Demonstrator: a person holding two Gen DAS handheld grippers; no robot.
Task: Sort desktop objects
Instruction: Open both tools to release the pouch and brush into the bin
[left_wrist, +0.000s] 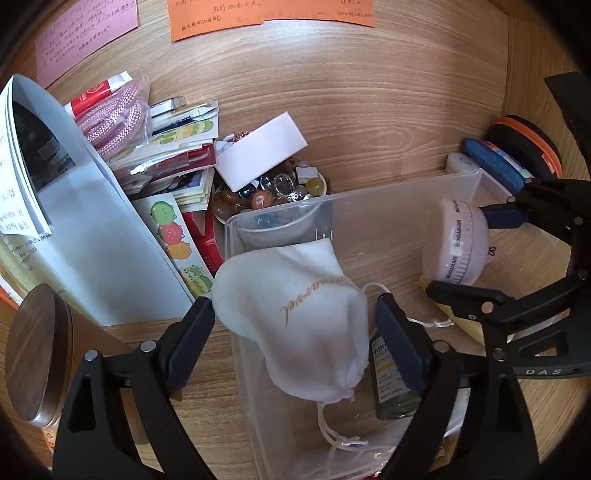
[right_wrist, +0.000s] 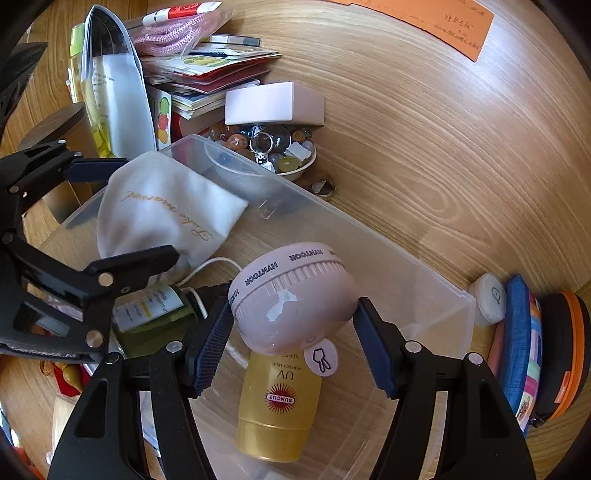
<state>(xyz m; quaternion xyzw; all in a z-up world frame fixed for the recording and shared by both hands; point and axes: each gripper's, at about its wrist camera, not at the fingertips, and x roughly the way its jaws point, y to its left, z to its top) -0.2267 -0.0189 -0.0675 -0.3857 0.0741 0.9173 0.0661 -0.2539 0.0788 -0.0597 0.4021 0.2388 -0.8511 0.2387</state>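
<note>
A clear plastic bin (left_wrist: 369, 195) (right_wrist: 436, 280) stands on the wooden desk. My left gripper (left_wrist: 295, 325) is shut on a white drawstring pouch (left_wrist: 295, 314) with gold script and holds it over the bin; the pouch also shows in the right wrist view (right_wrist: 162, 218). My right gripper (right_wrist: 291, 328) is shut on a round pink HYNTOOR device (right_wrist: 291, 306) over the bin; it also shows in the left wrist view (left_wrist: 456, 243). In the bin lie a yellow sunscreen tube (right_wrist: 277, 402) and a green bottle (right_wrist: 155, 314) (left_wrist: 391, 384).
A bowl of glass beads (left_wrist: 269, 192) (right_wrist: 273, 147) with a white box (left_wrist: 260, 149) (right_wrist: 273, 103) on it sits behind the bin. Stacked papers, stickers and a pink cord (left_wrist: 114, 118) lie left. A wooden-lidded jar (left_wrist: 37, 354) is near left. Pouches (right_wrist: 524, 347) stand right.
</note>
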